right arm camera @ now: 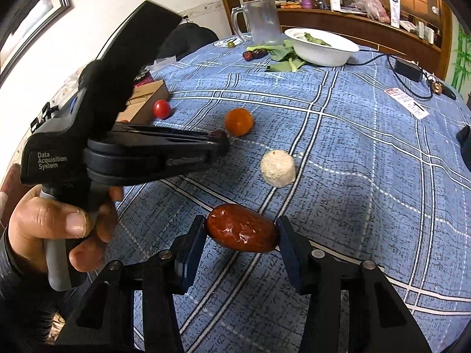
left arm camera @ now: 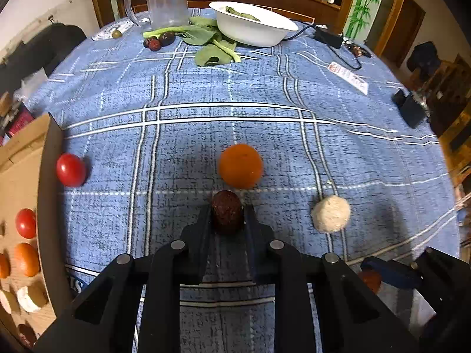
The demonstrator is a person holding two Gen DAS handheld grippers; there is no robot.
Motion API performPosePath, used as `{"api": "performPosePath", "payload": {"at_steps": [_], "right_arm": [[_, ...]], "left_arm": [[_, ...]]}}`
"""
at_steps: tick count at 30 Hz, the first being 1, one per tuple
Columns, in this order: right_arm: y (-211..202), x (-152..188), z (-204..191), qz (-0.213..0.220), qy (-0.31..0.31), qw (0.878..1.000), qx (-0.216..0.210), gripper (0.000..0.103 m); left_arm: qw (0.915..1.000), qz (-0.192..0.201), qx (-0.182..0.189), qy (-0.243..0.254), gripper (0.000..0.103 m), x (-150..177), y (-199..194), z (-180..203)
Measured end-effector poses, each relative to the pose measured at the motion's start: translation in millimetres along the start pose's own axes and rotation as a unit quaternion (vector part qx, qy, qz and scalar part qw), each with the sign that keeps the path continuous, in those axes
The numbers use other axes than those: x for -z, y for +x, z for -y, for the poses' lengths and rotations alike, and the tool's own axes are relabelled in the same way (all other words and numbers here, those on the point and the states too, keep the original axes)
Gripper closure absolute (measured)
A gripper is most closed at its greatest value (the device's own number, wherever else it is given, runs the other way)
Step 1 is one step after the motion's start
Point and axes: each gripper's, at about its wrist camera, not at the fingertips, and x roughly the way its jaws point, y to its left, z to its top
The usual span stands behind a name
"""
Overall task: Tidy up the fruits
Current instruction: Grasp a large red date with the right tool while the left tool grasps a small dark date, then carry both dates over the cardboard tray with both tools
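Cardboard box (left arm camera: 20, 176), far left: cherry tomato (left arm camera: 26, 223), oranges, pale pieces are held. White bowl (left arm camera: 256, 31), far: greens are contained. Left hand-held gripper (left arm camera: 228, 213): dark jujube (left arm camera: 227, 210) is clamped, long axis pointing away. Right hand-held gripper (right arm camera: 241, 231): red jujube (right arm camera: 242, 231) is clamped above the tabletop (right arm camera: 353, 176), long axis left-right.

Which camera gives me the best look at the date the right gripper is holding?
The right wrist view: the red date lies crosswise, filling the gap between the right gripper pads, glossy skin fully visible. In the left wrist view only a reddish sliver of it shows at the lower right, behind the gripper's dark pad.
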Motion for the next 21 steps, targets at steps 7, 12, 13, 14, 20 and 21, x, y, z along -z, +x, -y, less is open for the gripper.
{"api": "performPosePath", "payload": {"at_steps": [7, 12, 13, 14, 20, 21], "right_arm": [[-8, -3, -6, 0.007, -0.003, 1.000, -0.003, 0.053], [-13, -7, -20, 0.014, -0.014, 1.000, -0.009, 0.053], [-12, -8, -22, 0.015, -0.016, 1.000, -0.011, 0.053], [-13, -9, -25, 0.016, -0.018, 1.000, -0.012, 0.053], [-12, -15, -42, 0.018, -0.031, 0.999, -0.022, 0.053], [-11, -16, -45, 0.018, -0.034, 0.999, -0.024, 0.053]], "left_arm": [[0.9997, 0.021, -0.006, -0.006, 0.085, 8, -22, -10], [0.9992, 0.035, -0.015, -0.016, 0.085, 11, -40, -25], [0.9989, 0.038, -0.019, -0.019, 0.085, 13, -45, -30], [0.9986, 0.041, -0.023, -0.023, 0.085, 14, -49, -34], [0.9968, 0.059, -0.040, -0.036, 0.085, 23, -70, -55], [0.9965, 0.060, -0.043, -0.038, 0.085, 25, -72, -59]]}}
